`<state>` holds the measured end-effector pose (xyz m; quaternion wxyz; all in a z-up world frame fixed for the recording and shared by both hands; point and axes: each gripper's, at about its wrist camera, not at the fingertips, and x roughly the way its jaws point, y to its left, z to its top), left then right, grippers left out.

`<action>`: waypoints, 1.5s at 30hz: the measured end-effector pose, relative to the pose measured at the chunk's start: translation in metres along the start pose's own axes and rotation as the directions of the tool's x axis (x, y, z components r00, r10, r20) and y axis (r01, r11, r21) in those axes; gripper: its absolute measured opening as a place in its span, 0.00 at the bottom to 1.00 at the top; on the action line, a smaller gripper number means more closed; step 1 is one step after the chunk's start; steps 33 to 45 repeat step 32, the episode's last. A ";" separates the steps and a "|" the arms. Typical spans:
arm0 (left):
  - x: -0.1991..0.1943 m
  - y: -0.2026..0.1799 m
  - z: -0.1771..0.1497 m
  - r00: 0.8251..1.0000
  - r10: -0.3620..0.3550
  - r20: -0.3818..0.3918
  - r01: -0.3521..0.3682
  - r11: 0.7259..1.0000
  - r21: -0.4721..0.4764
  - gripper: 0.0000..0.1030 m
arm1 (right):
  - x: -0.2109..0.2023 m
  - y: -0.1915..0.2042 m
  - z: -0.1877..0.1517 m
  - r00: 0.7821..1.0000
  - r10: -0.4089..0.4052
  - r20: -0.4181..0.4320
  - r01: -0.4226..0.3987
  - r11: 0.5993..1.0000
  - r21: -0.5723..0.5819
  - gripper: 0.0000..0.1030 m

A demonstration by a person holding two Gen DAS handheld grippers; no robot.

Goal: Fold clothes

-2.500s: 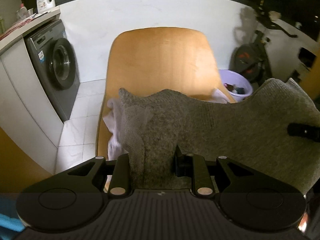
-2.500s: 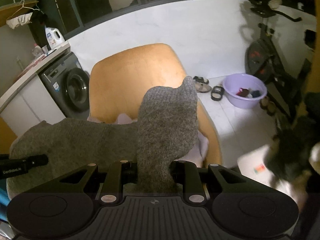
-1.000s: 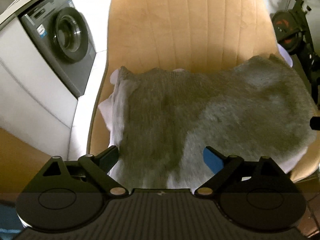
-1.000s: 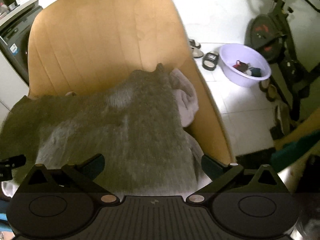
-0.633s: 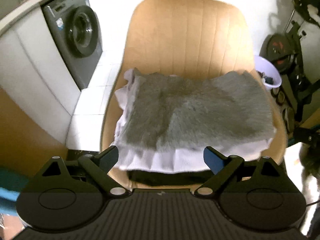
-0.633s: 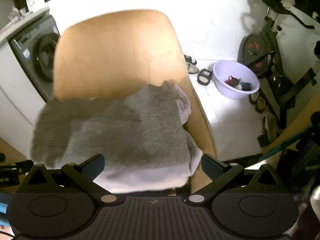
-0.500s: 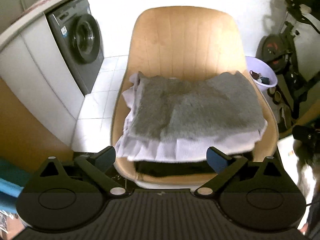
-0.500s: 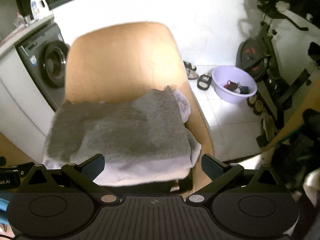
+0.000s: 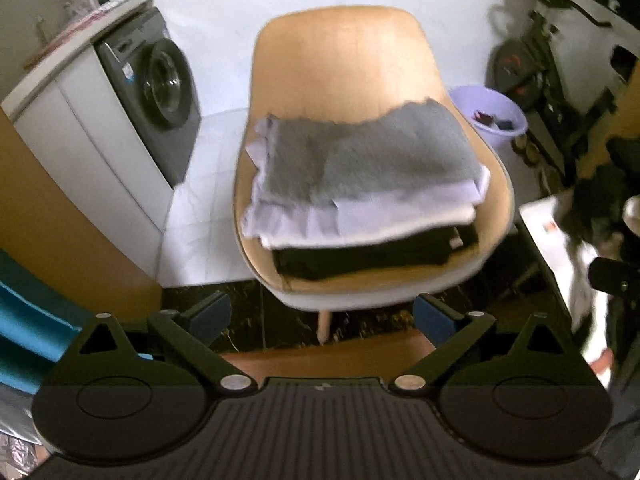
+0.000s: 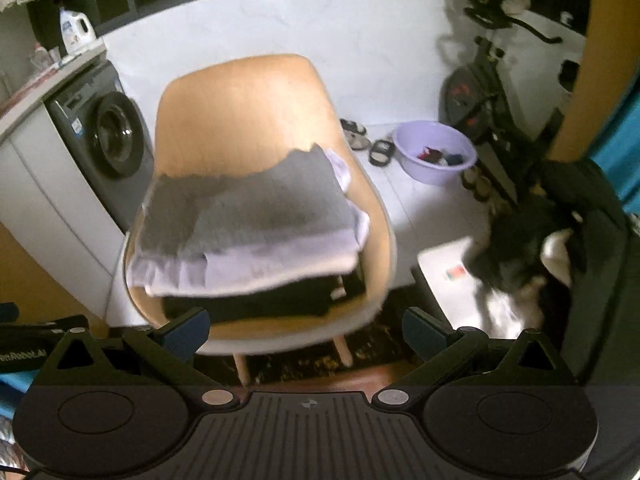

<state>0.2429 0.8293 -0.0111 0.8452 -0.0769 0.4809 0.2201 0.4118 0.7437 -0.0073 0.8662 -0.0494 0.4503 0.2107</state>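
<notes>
Grey sweater (image 9: 372, 152) lies folded atop white and black garments on the tan chair (image 9: 340, 56), mid-frame. Left gripper (image 9: 320, 316) and right gripper (image 10: 306, 330) both gape wide, empty.

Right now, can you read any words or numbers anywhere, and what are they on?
"…nRobot.AI", cut off by the picture's edge: white letters on the black left claw, seen from the right wrist.
Detergent bottle: label too blurred to read.
Washing machine: sticker too small to read.
White box: red and green mark, not readable.
</notes>
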 end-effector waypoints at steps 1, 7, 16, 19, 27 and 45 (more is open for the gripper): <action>-0.002 -0.003 -0.006 1.000 -0.004 -0.009 0.004 1.000 -0.005 0.97 | -0.004 -0.001 -0.007 1.000 -0.006 -0.008 0.006 1.000 -0.005 0.99; -0.023 -0.021 -0.039 0.999 -0.019 -0.043 0.016 0.998 -0.067 0.97 | -0.027 -0.001 -0.038 1.000 -0.011 -0.024 0.010 0.999 -0.042 0.99; -0.056 -0.047 -0.076 0.999 0.018 -0.051 -0.023 0.994 -0.102 0.97 | -0.065 -0.024 -0.080 1.000 -0.025 -0.004 0.025 0.998 -0.059 0.99; -0.062 -0.053 -0.087 0.998 0.019 -0.066 -0.026 0.993 -0.111 0.97 | -0.072 -0.038 -0.092 1.000 -0.019 -0.024 0.018 0.999 -0.029 0.99; -0.075 -0.066 -0.104 0.997 0.010 -0.076 -0.020 0.992 -0.128 0.97 | -0.088 -0.049 -0.104 1.000 -0.002 -0.015 0.001 0.999 -0.051 0.99; -0.083 -0.070 -0.109 0.998 -0.008 -0.055 0.000 0.989 -0.145 0.97 | -0.096 -0.052 -0.106 1.000 0.008 -0.004 -0.009 0.998 -0.068 0.99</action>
